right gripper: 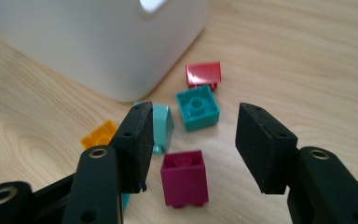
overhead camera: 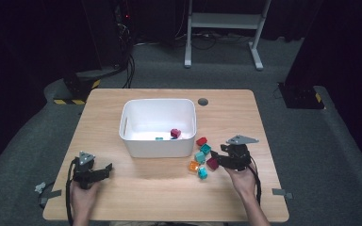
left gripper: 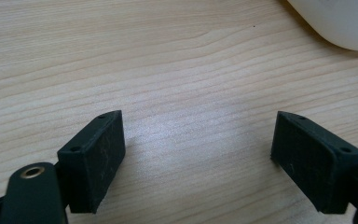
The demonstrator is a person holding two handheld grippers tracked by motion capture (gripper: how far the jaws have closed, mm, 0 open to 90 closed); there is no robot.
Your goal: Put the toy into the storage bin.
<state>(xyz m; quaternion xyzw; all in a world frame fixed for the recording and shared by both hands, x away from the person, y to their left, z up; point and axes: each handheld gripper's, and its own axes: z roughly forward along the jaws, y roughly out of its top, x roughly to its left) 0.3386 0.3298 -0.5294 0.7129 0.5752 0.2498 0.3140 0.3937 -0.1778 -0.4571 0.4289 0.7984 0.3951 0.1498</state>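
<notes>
Looking down from the high view, we see a white bin (overhead camera: 158,127) standing on the wooden table (overhead camera: 136,188), with a magenta brick (overhead camera: 175,133) and a small teal piece (overhead camera: 159,138) lying inside it near its front wall. Just beside the bin's front right corner lies a loose cluster of bricks: a red brick (overhead camera: 201,141), a teal brick (overhead camera: 205,149), a light teal brick (overhead camera: 199,157), an orange brick (overhead camera: 193,165), a cyan brick (overhead camera: 202,173) and a dark magenta brick (overhead camera: 212,163).

We find the right tongs (overhead camera: 215,160) at the right edge of that cluster, held in the person's right hand (overhead camera: 243,179). In the right gripper view the right tongs (right gripper: 191,140) stand open, their jaws apart on either side of the dark magenta brick (right gripper: 185,178), which lies on the table nearer the left jaw; we cannot tell whether either jaw touches it. Beyond it we see the teal brick (right gripper: 197,107) studs up, the red brick (right gripper: 203,74) farther off near the bin (right gripper: 93,42), the light teal brick (right gripper: 162,126) partly behind the left jaw, and the orange brick (right gripper: 99,135) to its left.

The left tongs (overhead camera: 107,170) rest well apart from the bricks, near the table's front left, in the left hand (overhead camera: 85,193). In the left gripper view the left tongs (left gripper: 198,158) are wide open over bare wood, with a corner of the bin (left gripper: 340,23) at the upper right.
</notes>
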